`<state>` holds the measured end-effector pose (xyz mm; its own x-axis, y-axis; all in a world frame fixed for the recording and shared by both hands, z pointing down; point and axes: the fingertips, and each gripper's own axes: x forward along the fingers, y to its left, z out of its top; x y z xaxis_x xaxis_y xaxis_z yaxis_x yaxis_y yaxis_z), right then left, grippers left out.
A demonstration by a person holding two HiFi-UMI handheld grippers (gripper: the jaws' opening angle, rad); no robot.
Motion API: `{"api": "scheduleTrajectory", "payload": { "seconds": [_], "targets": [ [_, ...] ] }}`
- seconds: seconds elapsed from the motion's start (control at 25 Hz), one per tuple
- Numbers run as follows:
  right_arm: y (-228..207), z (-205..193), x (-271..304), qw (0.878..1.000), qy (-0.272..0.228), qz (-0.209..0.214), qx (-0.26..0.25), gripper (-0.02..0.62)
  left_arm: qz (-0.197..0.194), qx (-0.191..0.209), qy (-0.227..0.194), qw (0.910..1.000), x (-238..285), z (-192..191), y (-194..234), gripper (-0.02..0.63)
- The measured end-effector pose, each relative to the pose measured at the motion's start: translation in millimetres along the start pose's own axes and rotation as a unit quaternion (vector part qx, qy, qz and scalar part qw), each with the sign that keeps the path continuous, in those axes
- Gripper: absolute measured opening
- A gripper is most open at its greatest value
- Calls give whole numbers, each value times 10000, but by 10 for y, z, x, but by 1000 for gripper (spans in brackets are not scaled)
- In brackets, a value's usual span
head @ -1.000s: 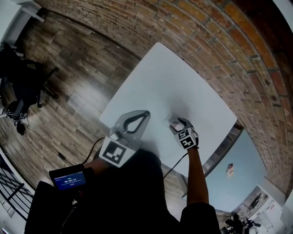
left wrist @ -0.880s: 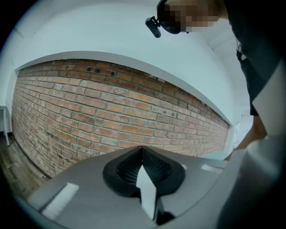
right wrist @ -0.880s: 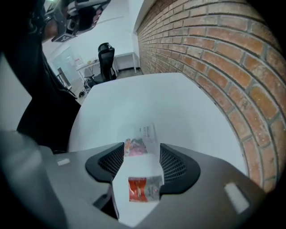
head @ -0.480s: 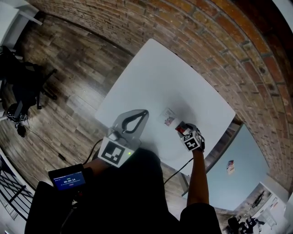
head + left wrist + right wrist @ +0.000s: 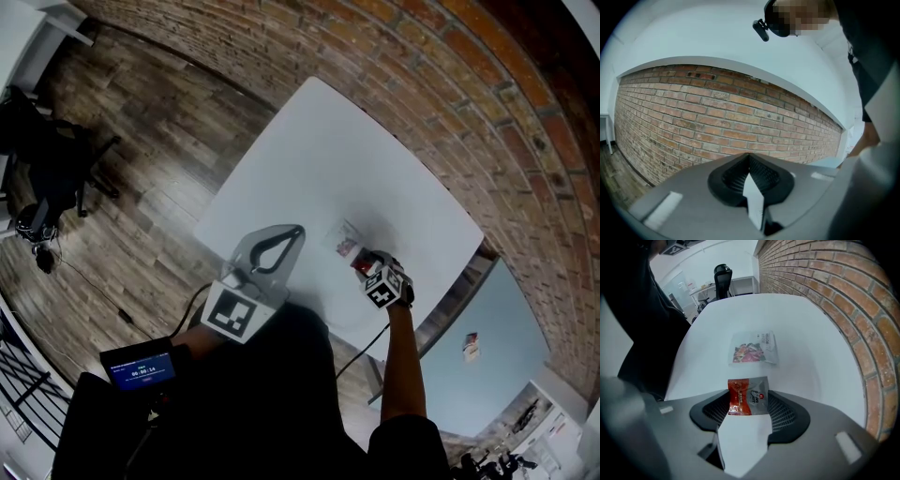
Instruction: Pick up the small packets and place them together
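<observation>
A small red and silver packet (image 5: 748, 396) sits pinched between the tips of my right gripper (image 5: 748, 403), which is shut on it. In the head view this gripper (image 5: 364, 263) hovers near the white table's right front edge with the red packet (image 5: 360, 266) at its tip. A clear packet with colourful contents (image 5: 753, 348) lies flat on the table (image 5: 797, 333) just beyond it, and the head view shows that clear packet (image 5: 344, 240) just left of the gripper. My left gripper (image 5: 298, 231) is shut and empty over the table's near edge; in its own view the left gripper (image 5: 749, 161) points at the brick wall.
The white table (image 5: 319, 150) is small, with edges close on all sides. A brick wall (image 5: 450, 84) runs behind it and wood floor (image 5: 141, 141) lies to the left. A black office chair (image 5: 723, 273) stands past the table's far end.
My right gripper lifted the red packet off to the right, uncovering the clear packet, then came back slightly left toward it. The left gripper has stayed put.
</observation>
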<state>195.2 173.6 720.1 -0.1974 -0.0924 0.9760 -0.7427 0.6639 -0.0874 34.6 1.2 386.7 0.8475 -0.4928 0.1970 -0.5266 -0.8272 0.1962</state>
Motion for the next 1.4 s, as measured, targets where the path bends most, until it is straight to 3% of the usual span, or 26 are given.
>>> {"api": "scheduleTrajectory", "payload": {
  "seconds": [0.28,0.4,0.48,0.56,0.6,0.64,0.68,0.8,0.84,0.92,1.08,1.24,1.4],
  "targets": [
    [-27,45,-54,9986,-249,-90,466,265,44,-50,-104,9999,-74,83,48,0],
    [-23,113,-284,9936,-624,-375,858,265,-2,-27,-150,9999,-108,136,98,0],
    [-20,187,-582,9829,-1092,-709,1300,255,-131,-42,-200,9997,-114,170,105,0],
    [-22,366,-993,9604,-1841,-1092,1783,201,-257,-102,-256,9993,-117,197,107,0],
    [-15,488,-1239,9427,-2322,-1311,2006,132,-303,-147,-271,9991,-122,198,105,0],
    [4,617,-1502,9195,-2842,-1546,2233,45,-353,-186,-260,9989,-127,187,98,0],
    [33,740,-1763,8913,-3341,-1800,2479,3,-432,-203,-217,9986,-126,163,84,0],
    [149,1006,-2408,8062,-4302,-2589,3129,3,-909,-40,-134,9958,-47,129,-45,0],
    [201,1092,-2586,7862,-4480,-2791,3213,3,-1069,18,-184,9941,-28,152,-120,0],
    [369,1260,-2889,7579,-4756,-3065,3248,3,-1275,1,-341,9913,-70,212,-275,0],
    [803,1511,-3223,7184,-5176,-3359,3214,2,-1516,-162,-451,9873,-321,169,-458,0],
    [1051,1553,-3346,7095,-5349,-3604,2841,2,-1267,-235,-595,9899,-613,93,-487,0],
    [1359,1192,-3397,6927,-5378,-3814,2922,3,-985,-206,-681,9926,-991,-62,-756,0]
  ]
}}
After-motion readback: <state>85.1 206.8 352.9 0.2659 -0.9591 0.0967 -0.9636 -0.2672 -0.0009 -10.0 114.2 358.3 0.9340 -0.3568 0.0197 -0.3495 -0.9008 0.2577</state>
